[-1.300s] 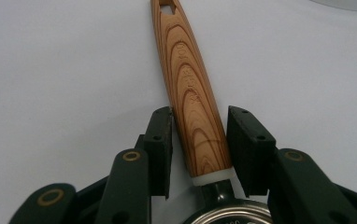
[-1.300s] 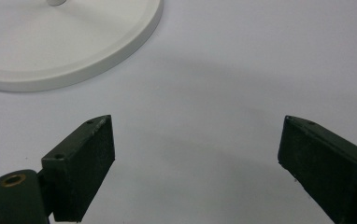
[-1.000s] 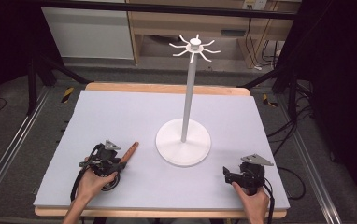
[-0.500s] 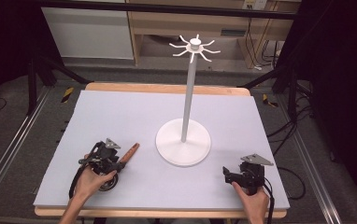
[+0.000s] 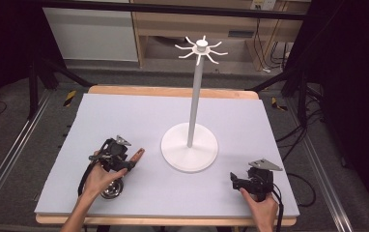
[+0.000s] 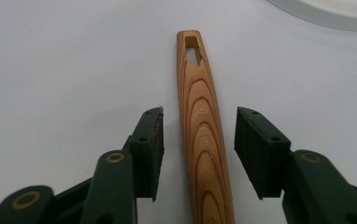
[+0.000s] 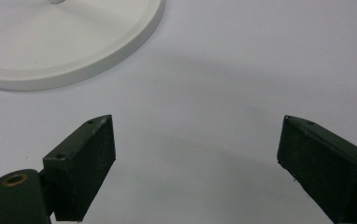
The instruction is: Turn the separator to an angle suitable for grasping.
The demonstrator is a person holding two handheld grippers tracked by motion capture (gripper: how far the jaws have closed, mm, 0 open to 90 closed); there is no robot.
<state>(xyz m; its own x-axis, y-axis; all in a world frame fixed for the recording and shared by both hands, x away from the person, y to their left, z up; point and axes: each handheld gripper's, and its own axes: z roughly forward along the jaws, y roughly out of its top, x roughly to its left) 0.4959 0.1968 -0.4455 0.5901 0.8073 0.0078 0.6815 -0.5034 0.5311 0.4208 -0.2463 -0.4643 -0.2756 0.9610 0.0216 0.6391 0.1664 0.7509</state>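
Left gripper: held in the person's left hand at the near-left of the table; jaws parted, 1 on each side of the wooden handle, a gap showing at both sides in the left gripper view, pads not touching the wood. Released, grasping nothing.

Right gripper: held in the right hand at the near-right of the table; jaws spread wide over bare mat. Released, grasping nothing.

Surroundings:
- Pale lilac mat covering a wood-edged table.
- White stand: round flat base at mid-table, 1 slim upright pole, a crown of short curved prongs at the top. The base lies between the 2 grippers, nearer the left one; its rim shows at the top right corner of the left gripper view and at the upper left of the right gripper view.
- Small shiny round metal piece on the mat beside the left hand, at the near end of the handle's line; whether it joins the handle cannot be told.
- Shelving, cables and dark frame legs beyond the far edge.

Wooden handle: lies flat on the mat, striped grain, tapering, with a cut-out slot at its far tip. The tip projects past the left jaw tips toward the stand base, short of it. Nothing lies between jaws and handle. Well apart from the right gripper.
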